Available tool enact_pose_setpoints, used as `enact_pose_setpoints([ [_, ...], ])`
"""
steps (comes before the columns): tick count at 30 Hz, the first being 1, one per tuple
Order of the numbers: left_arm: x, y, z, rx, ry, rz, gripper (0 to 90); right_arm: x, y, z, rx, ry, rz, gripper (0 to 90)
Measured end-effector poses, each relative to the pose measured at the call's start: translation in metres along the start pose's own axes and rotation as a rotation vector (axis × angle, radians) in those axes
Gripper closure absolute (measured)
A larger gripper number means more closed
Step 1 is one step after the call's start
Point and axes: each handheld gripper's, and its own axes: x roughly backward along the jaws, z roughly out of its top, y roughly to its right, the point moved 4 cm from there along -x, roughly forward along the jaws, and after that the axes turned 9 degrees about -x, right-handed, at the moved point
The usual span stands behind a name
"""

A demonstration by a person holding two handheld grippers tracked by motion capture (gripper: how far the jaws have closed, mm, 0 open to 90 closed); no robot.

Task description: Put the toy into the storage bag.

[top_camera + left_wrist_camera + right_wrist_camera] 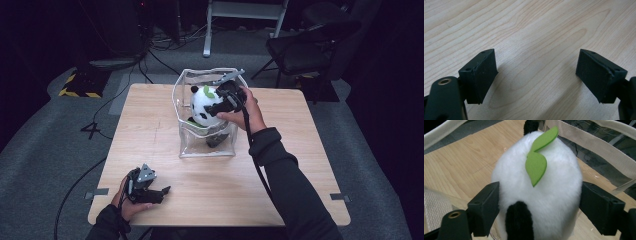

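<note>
At frame centre in the high view, panda plush sat inside clear bag, right gripper jaws flanking it, apparently just touching its sides, left gripper lower left, wide open, empty, over table.

One panda, one clear bag, one table. Two grippers: left and right, each in one of two hands. Two green leaves on the panda, one chair behind.
</note>
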Motion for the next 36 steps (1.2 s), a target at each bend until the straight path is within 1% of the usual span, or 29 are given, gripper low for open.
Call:
enact_pose_setpoints([
  [1,0.000,0.000,0.000,0.000,0.000,0.000,17.2,0.000,0.000,0.000,0.006,-0.009,0.003,19.8],
  [3,0.000,0.000,0.000,-0.001,0.000,0.000,17.2,-0.001,0.000,-0.002,0.001,-0.034,0.000,19.6],
  [6,0.000,0.000,0.000,0.000,0.000,0.000,17.2,0.001,0.000,-0.002,0.005,-0.026,-0.012,20.5],
  [8,0.000,0.000,0.000,0.000,0.000,0.000,17.2,0.002,0.001,-0.001,0.008,-0.012,-0.015,21.1],
  [11,0.000,0.000,0.000,0.000,0.000,0.000,17.2,0.007,0.002,-0.001,0.001,0.021,-0.008,21.3],
  [12,0.000,0.000,0.000,0.000,0.000,0.000,17.2,0.008,0.003,0.000,0.007,0.031,-0.009,21.2],
  [15,0.000,0.000,0.000,0.000,0.000,0.000,17.2,0.010,0.003,-0.001,-0.002,0.032,0.004,21.1],
  [17,0.000,0.000,0.000,0.000,0.000,0.000,17.2,0.011,0.004,-0.001,-0.001,0.053,-0.004,20.9],
  [20,0.000,0.000,0.000,0.000,0.000,0.000,17.2,0.015,0.005,-0.001,-0.006,0.082,0.009,21.0],
  [23,0.000,0.000,0.000,0.000,0.000,0.000,17.3,0.018,0.005,0.000,-0.006,0.102,0.007,21.0],
  [26,0.000,0.000,0.000,0.000,0.000,0.000,17.2,0.023,0.005,0.002,-0.012,0.142,0.005,20.1],
  [28,0.000,0.000,0.000,0.000,0.000,0.000,17.2,0.026,0.005,0.003,-0.008,0.164,0.009,19.6],
  [30,0.000,0.000,0.000,0.000,0.000,0.000,17.2,0.029,0.006,0.004,-0.001,0.177,-0.004,19.6],
  [31,0.000,0.000,0.000,0.000,0.000,0.000,17.2,0.030,0.006,0.005,-0.005,0.179,-0.002,19.7],
  [33,0.000,0.000,0.000,0.000,0.000,0.000,17.2,0.034,0.005,0.006,0.004,0.193,-0.004,19.6],
  [36,0.000,0.000,0.000,0.000,0.000,0.000,17.2,0.040,0.004,0.008,0.005,0.217,0.006,19.7],
])
